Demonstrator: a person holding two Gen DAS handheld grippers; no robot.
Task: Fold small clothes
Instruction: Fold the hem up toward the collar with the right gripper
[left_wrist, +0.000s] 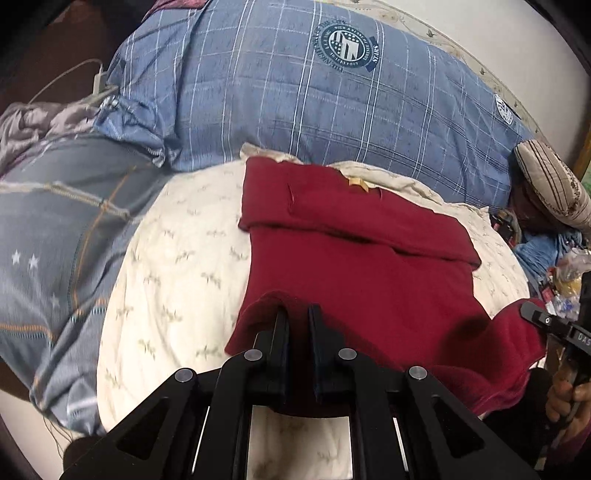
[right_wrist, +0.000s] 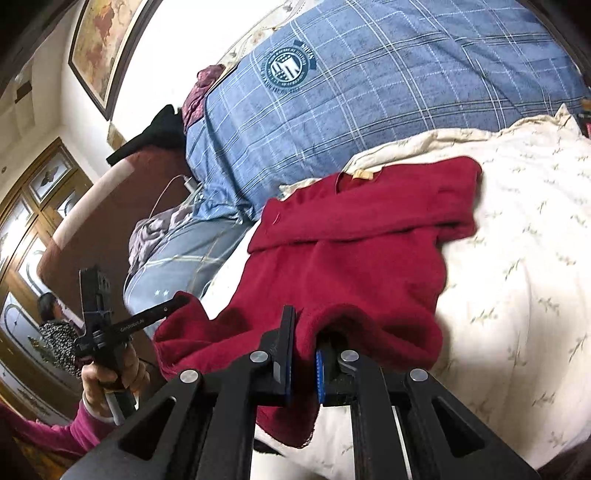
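A dark red garment (left_wrist: 354, 254) lies on a cream printed bedspread (left_wrist: 177, 280), its far part folded over into a band with a tan label (left_wrist: 357, 182). My left gripper (left_wrist: 297, 314) is shut on the garment's near left hem, lifted off the bed. My right gripper (right_wrist: 306, 317) is shut on the near right hem of the red garment (right_wrist: 347, 254), which drapes over its fingers. The right gripper also shows at the edge of the left wrist view (left_wrist: 532, 314); the left gripper shows in the right wrist view (right_wrist: 173, 304).
A blue plaid quilt (left_wrist: 295, 96) with a round emblem is piled behind the garment. A grey-blue pillow (left_wrist: 55, 236) lies left, a white charger cable (left_wrist: 96, 81) beyond it. A striped cushion (left_wrist: 554, 184) and clutter (left_wrist: 565, 280) sit right. A brown headboard (right_wrist: 92, 221) and wooden doors (right_wrist: 26, 229) stand left.
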